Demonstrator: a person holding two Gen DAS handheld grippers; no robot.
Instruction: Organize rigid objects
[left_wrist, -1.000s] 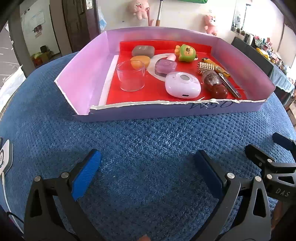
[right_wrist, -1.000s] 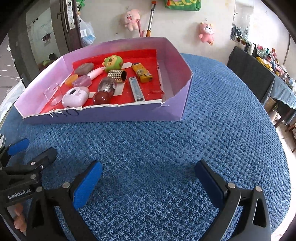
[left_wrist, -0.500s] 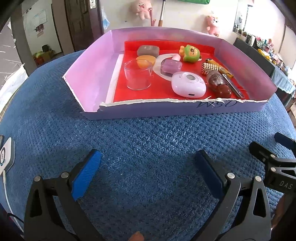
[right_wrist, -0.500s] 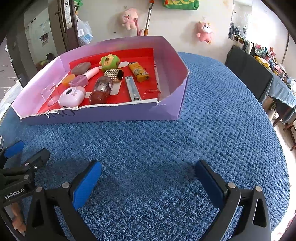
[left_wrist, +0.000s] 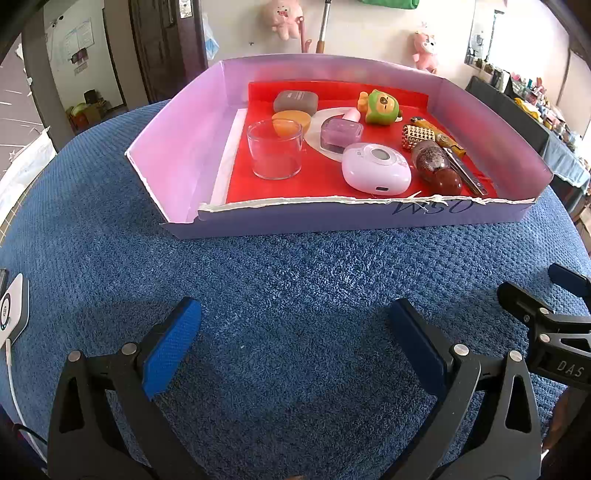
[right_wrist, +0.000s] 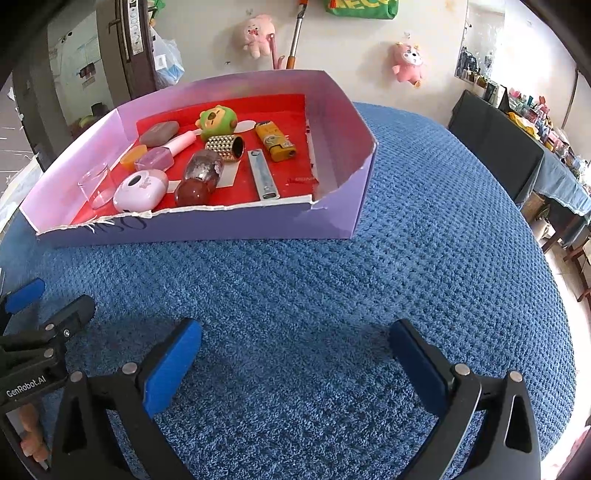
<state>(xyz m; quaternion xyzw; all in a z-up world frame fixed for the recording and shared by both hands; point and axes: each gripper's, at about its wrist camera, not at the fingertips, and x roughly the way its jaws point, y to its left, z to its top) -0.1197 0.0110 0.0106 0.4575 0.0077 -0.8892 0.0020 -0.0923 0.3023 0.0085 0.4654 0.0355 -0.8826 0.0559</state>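
A purple cardboard tray (left_wrist: 177, 147) (right_wrist: 343, 206) with a red floor stands on the blue cloth, holding several small objects: a clear glass cup (left_wrist: 274, 149) (right_wrist: 94, 184), a white oval device (left_wrist: 375, 169) (right_wrist: 140, 190), a green toy figure (left_wrist: 380, 108) (right_wrist: 217, 122), a studded gold cylinder (left_wrist: 417, 136) (right_wrist: 225, 147), a dark red bottle (left_wrist: 436, 166) (right_wrist: 201, 177), a yellow lighter (right_wrist: 275, 141) and a metal bar (right_wrist: 263, 174). My left gripper (left_wrist: 295, 343) and right gripper (right_wrist: 295, 354) both hover open and empty over the cloth, well short of the tray.
The blue textured cloth (left_wrist: 295, 266) covers a round table. A white device with a cable (left_wrist: 13, 312) lies at the left edge. Plush toys (right_wrist: 406, 61) hang on the far wall. A dark table with clutter (right_wrist: 517, 147) stands to the right.
Both grippers have pulled back slightly from the tray and shifted left, so the tray sits further right and farther off in the left wrist view. Both stay open.
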